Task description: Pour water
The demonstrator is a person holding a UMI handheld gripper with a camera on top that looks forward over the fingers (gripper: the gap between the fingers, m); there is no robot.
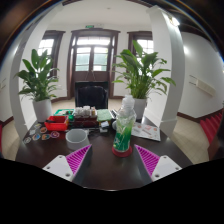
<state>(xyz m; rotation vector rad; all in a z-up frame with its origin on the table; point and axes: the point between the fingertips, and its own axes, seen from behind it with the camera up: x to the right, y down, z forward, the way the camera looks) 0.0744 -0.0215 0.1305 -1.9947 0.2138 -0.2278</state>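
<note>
A clear plastic bottle [124, 130] with a green label and a red base stands upright on the dark table [110, 172], just ahead of my fingers and nearer the right one. A translucent cup [76, 139] stands to its left, just beyond the left finger. My gripper [113, 160] is open, its two magenta pads [79, 158] spread wide, with nothing between them. The bottle is a short way ahead of the fingertips, untouched.
Red and green boxes and small items [60, 121] crowd the table's far left. Papers [146, 130] lie behind the bottle on the right. Two potted plants [140, 72] flank a dark door at the back. A red seat [212, 128] stands at the right.
</note>
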